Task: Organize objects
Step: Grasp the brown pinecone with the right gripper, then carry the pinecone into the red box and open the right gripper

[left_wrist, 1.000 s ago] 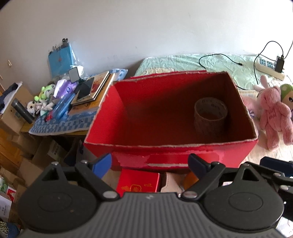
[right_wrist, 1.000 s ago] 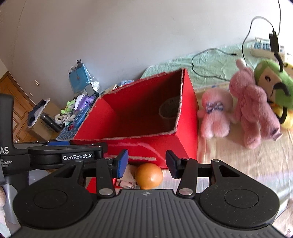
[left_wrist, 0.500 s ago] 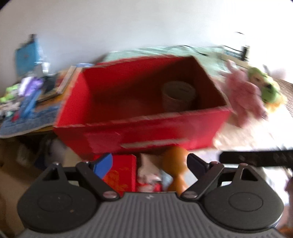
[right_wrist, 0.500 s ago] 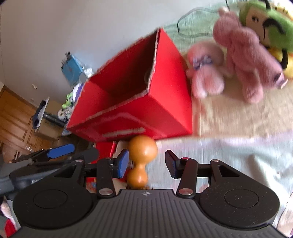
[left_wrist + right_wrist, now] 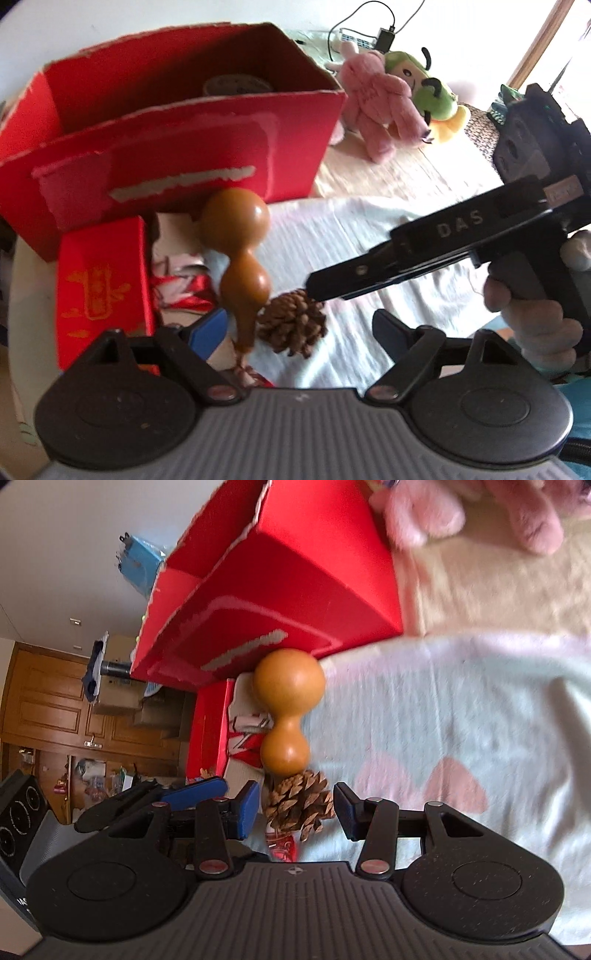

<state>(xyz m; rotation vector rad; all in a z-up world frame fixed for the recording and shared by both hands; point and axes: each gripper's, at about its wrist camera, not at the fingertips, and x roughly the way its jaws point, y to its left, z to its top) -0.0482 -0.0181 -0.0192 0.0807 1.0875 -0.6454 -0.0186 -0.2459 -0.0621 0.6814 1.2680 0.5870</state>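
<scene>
Now, what we see, line by line:

Right tongs [image 5: 295, 814]: spread wide, gripping nothing; the pine cone [image 5: 300, 803] sits between the two blue pads, and we cannot tell whether either pad touches it.
Left tongs [image 5: 295, 326]: also spread and empty, hovering over the same patch, with the gourd's thin end by the left pad.
Where things lie: the pine cone rests on the pale blanket [image 5: 461, 731] covering the bed, close to the bed's edge, touching or nearly touching the narrow end of the gourd [image 5: 286, 709]. The big red box [image 5: 177, 129] stands just behind the gourd; a small red box [image 5: 103, 288] lies beside it at the edge.
Pine cone, handling: we judge it light and stiff but brittle, with scales that may snap or flake under a hard squeeze. Its rough surface should not slip. We would hold it across the widest middle, pads on opposite flanks, with gentle pressure.
Pine cone, pointing: it looks squat; we cannot tell its axis for certain.
Gourd, handling: smooth, glossy and rounded, so likely slippery; the waist between its two bulbs looks like the surest hold.
Gourd, pointing: its long axis runs from the big box toward us, large bulb against the box, stem end nearest the tongs.
</scene>
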